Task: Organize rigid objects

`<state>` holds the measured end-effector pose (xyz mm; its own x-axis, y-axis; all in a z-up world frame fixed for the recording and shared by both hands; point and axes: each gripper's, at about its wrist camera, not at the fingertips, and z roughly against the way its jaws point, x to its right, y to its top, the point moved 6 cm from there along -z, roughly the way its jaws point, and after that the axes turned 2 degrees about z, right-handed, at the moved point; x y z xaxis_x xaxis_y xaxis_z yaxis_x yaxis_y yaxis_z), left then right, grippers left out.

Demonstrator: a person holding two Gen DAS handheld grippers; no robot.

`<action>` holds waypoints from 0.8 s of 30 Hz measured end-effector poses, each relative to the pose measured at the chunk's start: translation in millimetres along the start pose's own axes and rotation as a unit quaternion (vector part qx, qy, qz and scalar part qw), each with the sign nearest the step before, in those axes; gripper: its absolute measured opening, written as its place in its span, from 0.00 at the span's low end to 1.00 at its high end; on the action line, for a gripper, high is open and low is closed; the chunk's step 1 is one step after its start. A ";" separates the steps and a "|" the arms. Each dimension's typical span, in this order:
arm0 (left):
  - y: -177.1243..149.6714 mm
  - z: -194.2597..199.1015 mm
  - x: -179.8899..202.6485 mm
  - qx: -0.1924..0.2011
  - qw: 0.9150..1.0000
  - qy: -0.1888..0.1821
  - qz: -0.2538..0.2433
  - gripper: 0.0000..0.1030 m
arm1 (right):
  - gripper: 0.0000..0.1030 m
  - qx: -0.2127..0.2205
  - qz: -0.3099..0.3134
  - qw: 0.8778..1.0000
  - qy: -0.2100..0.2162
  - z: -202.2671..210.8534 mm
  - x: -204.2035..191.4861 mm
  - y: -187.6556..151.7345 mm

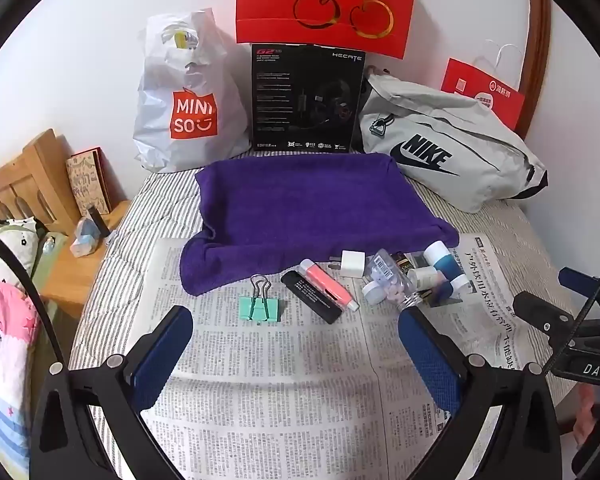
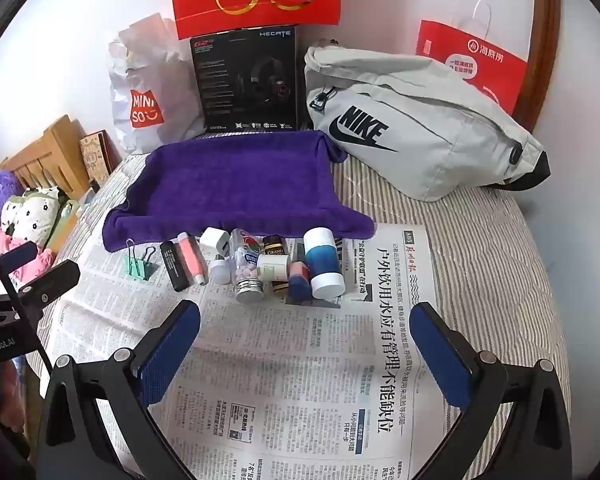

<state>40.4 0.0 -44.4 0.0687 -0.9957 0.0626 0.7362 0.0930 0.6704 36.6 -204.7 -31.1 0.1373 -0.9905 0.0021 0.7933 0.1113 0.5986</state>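
- At the bottom of the left wrist view, the left gripper hangs over the newspaper with its blue fingers wide apart and nothing between them.
- At the bottom of the right wrist view, the right gripper is also spread wide and empty above the newspaper.
- The small things lie in a row across the middle of both frames, along the near edge of the purple towel.
- From the left in the left view: a green clip, a black stick, a pink tube touching the stick, and a white charger.
- To the right of them, a clear pill bottle lies on its side, its open mouth toward the camera.
- A blue and white bottle lies at the right end of the row, just beside a small white jar.
- Behind the towel, in the upper part of the frame, a white shopping bag, a black box and a grey bag stand against the wall.
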 end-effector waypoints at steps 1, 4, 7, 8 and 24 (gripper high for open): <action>-0.1 0.0 0.0 0.000 1.000 0.000 -0.001 1.00 | 1.00 0.002 0.001 1.000 -0.001 0.1 0.4 0.1; 0.0 -0.6 -1.3 -0.005 1.000 0.010 -0.004 1.00 | 1.00 0.001 0.003 1.000 -0.003 -0.5 1.6 -0.4; 1.7 4.6 3.8 -0.001 1.000 0.010 -0.004 1.00 | 1.00 0.005 0.002 1.000 -0.004 4.9 0.3 0.5; 1.9 5.1 5.5 -0.001 1.000 0.011 -0.003 1.00 | 1.00 0.006 0.002 1.000 -0.003 6.5 -1.0 -0.2; -5.4 11.1 4.9 0.005 1.000 0.009 -0.013 1.00 | 1.00 0.011 0.001 1.000 0.002 17.0 -3.5 -5.7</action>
<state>29.3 -5.3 -39.5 0.0614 -0.9976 0.0312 0.7312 0.0663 0.6790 21.5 -203.2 -20.9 0.1413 -0.9900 -0.0005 0.7799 0.1110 0.6160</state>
